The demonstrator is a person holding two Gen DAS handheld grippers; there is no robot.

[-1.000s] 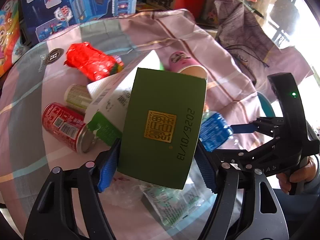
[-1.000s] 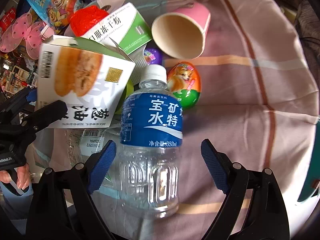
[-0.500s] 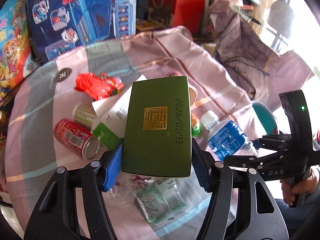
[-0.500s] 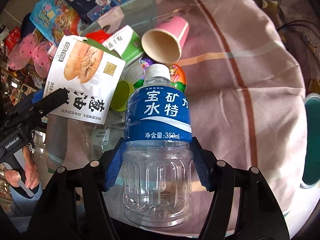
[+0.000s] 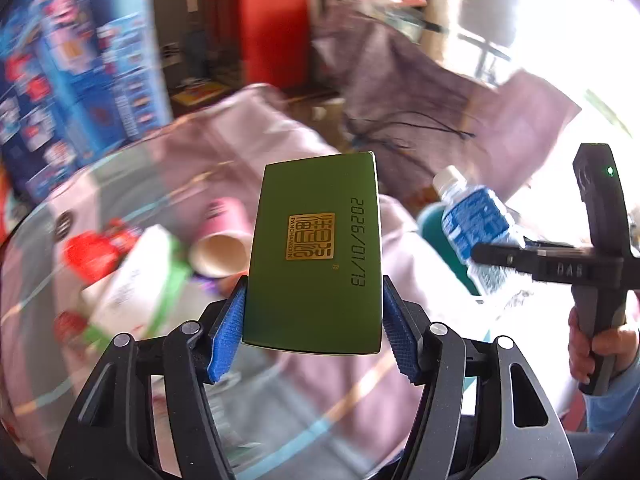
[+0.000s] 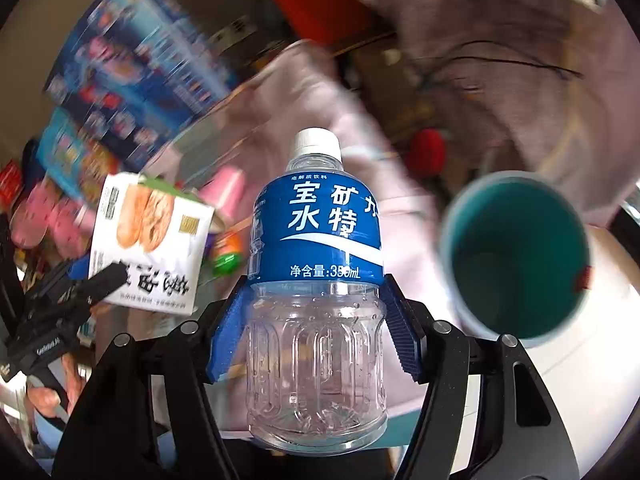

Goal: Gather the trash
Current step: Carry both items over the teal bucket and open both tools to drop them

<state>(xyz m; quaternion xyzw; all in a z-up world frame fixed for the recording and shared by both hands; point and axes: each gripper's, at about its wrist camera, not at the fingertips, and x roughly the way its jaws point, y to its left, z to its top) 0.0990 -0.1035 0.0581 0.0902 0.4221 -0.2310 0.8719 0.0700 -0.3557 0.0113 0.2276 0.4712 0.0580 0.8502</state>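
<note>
Left gripper (image 5: 314,320) of mine is clamped on the green box (image 5: 316,252), blue pads (image 5: 228,328) pressing its two long sides, and the box's far edge sticks up well above the table clutter. Right gripper (image 6: 316,328) is squeezing the clear water bottle (image 6: 318,280) just under its blue label, white cap pointing away from me. Both items are up off the pink checked cloth (image 5: 348,380). The teal bin (image 6: 516,256) sits just to the right of the bottle, mouth open toward me, rim unobstructed. Down on the cloth, left of the box, lie a pink paper cup (image 5: 222,246), a white-and-green carton (image 5: 136,280) and a red wrapper (image 5: 94,254), all pretty blurry.
</note>
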